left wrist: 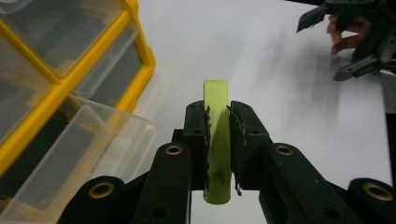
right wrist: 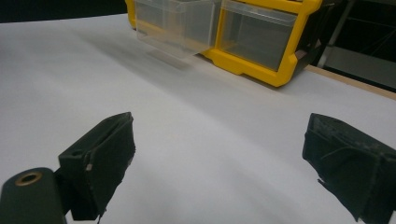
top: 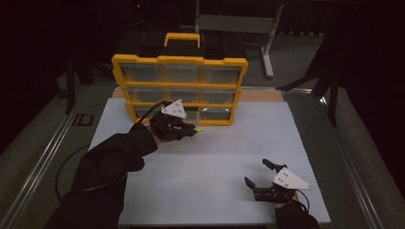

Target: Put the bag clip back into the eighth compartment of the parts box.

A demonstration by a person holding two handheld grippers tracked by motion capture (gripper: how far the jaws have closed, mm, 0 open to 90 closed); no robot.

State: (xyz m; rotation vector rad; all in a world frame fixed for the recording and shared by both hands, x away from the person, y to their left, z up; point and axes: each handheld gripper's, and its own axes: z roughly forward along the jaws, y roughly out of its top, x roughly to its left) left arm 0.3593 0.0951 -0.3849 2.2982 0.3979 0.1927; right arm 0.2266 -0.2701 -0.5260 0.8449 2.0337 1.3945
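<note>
Nearest the bench's front edge, the right hand-held gripper [top: 259, 178] waits spread apart and empty, while the left hand-held gripper [left wrist: 218, 135] pinches a lime-green strip [left wrist: 216, 140] beside the yellow organizer's [top: 179, 88] pulled-out clear drawer [left wrist: 88, 163], likely to stow it.

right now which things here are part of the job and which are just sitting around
In play, as it looks:
- left gripper, shut on the pale green piece
- pulled-out clear drawer
- yellow drawer organizer

Just around:
- right gripper, open, holding nothing
- grey metal stand behind the table
- white table itself, a bare work surface
</note>
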